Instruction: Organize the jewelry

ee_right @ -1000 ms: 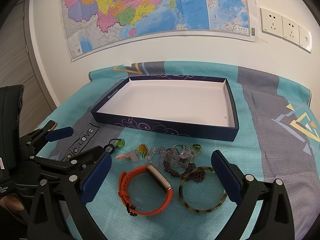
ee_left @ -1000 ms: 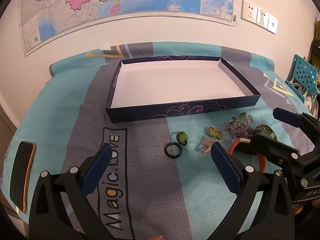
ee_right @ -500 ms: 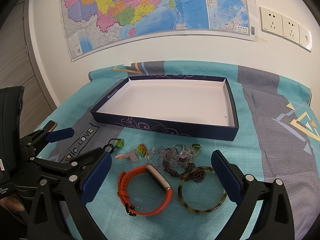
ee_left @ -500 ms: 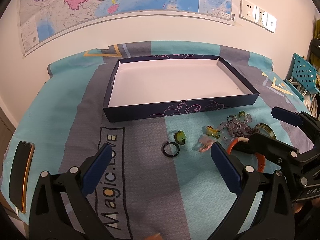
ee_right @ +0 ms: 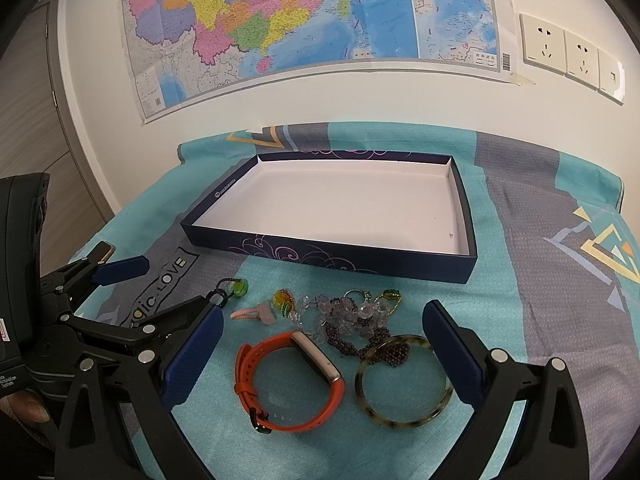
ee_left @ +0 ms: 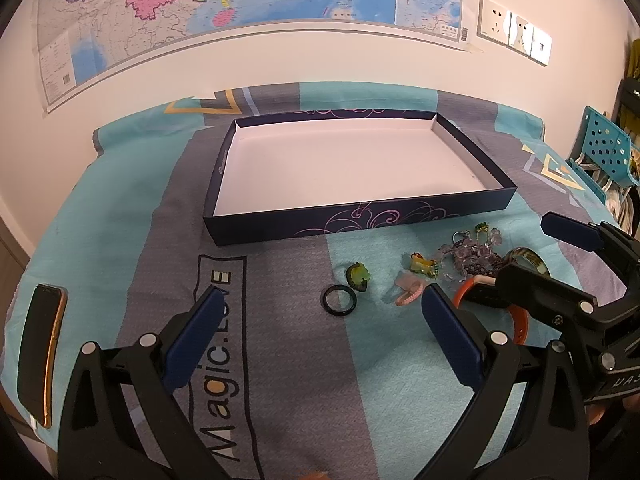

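The left gripper (ee_left: 320, 320) gapes wide, holding nothing, above the ring (ee_left: 339, 300). The right gripper (ee_right: 320, 340) is equally wide and unladen over the watch (ee_right: 288, 380) and bangle (ee_right: 404, 384). Beyond the jewelry, the box (ee_right: 328, 256) holds nothing.

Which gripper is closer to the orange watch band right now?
Right. The right gripper hangs open directly over the orange watch band, its fingers either side of it. The left gripper is off to the band's left, open above the black ring.
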The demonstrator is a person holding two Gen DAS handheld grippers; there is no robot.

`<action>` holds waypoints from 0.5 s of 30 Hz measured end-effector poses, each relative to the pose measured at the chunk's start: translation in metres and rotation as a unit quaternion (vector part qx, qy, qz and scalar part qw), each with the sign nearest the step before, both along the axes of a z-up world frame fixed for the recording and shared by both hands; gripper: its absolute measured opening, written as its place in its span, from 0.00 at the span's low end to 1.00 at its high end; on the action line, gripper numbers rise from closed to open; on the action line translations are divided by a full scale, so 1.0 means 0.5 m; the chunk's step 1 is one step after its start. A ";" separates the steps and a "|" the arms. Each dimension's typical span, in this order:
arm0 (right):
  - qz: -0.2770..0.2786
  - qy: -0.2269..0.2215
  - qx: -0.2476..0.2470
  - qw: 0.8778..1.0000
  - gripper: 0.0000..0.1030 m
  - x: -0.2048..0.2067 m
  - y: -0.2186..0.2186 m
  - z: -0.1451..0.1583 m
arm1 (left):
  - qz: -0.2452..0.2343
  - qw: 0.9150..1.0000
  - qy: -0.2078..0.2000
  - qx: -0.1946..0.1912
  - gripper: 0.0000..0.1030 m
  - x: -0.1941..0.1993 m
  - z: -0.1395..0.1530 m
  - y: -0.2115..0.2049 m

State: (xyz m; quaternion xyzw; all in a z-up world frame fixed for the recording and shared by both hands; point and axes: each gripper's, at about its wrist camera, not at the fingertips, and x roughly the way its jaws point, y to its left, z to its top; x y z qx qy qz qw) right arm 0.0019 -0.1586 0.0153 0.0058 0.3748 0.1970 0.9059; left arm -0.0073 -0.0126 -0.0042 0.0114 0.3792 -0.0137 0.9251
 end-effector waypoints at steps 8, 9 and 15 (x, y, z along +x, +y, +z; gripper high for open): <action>0.001 0.001 0.000 1.000 0.94 0.001 0.001 0.000 | -0.001 1.000 0.000 0.000 0.94 0.001 0.000 -0.001; 0.001 0.001 0.000 1.000 0.94 0.001 0.001 0.000 | 0.000 1.000 0.000 0.000 0.94 0.002 0.000 -0.002; 0.001 0.002 0.002 1.000 0.94 0.002 0.000 -0.001 | -0.001 1.000 0.000 0.000 0.94 0.001 0.000 -0.001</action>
